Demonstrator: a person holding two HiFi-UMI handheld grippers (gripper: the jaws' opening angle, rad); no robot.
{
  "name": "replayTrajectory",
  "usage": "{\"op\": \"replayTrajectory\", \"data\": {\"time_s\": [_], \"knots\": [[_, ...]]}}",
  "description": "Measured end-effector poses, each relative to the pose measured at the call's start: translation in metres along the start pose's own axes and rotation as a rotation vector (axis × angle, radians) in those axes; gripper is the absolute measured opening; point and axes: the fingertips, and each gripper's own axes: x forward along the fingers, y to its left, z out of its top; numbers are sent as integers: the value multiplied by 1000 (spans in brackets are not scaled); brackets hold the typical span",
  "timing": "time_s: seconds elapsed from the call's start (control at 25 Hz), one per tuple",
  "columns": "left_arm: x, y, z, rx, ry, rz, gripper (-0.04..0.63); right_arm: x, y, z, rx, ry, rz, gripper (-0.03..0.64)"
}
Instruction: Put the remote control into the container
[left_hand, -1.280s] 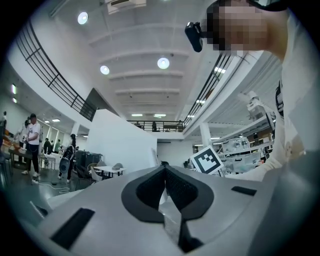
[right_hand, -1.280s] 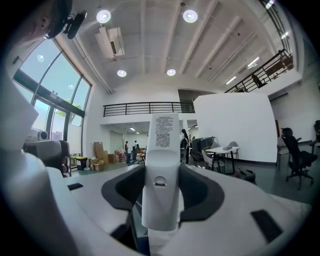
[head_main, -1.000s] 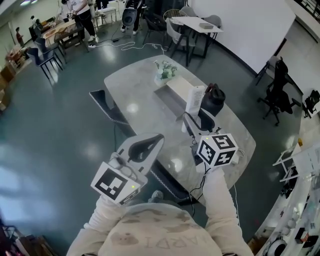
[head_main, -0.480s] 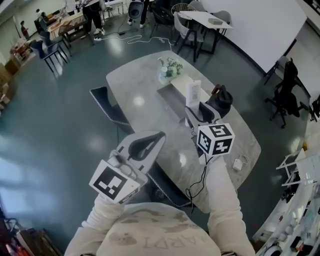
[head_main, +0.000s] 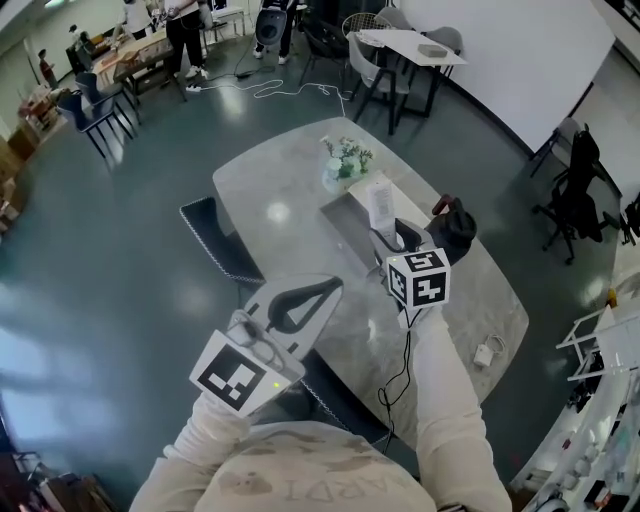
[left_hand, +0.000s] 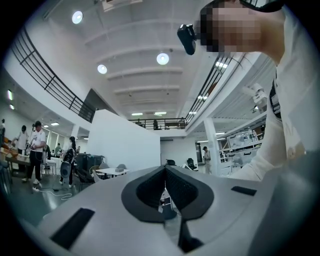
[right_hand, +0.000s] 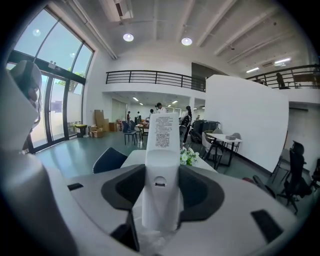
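A white remote control (right_hand: 161, 165) stands upright between the jaws of my right gripper (right_hand: 161, 182), which is shut on it. From the head view the remote control (head_main: 381, 203) hangs over the far right side of the grey table (head_main: 270, 190), just right of a long grey container (head_main: 343, 222). The right gripper (head_main: 396, 240) sits below its marker cube (head_main: 418, 278). My left gripper (head_main: 305, 295) is held off the table's near edge. Its jaws are shut with nothing in them, as the left gripper view (left_hand: 165, 195) shows.
A small vase of flowers (head_main: 344, 160) stands at the container's far end. A black bag (head_main: 458, 225) sits to the right of the remote. A white charger (head_main: 485, 352) with a cable lies near the table's right edge. A dark chair (head_main: 215, 235) stands at the left side.
My right gripper has carried the remote farther out over the table, closer to the container. The left gripper has stayed about where it was.
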Motion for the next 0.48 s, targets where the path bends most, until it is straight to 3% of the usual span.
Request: {"op": "replayTrajectory", "data": {"time_s": [0.48], "knots": [[21,56,-14,-35,21,-33,12,80,-25,-26,-14,124,-31,215]]}}
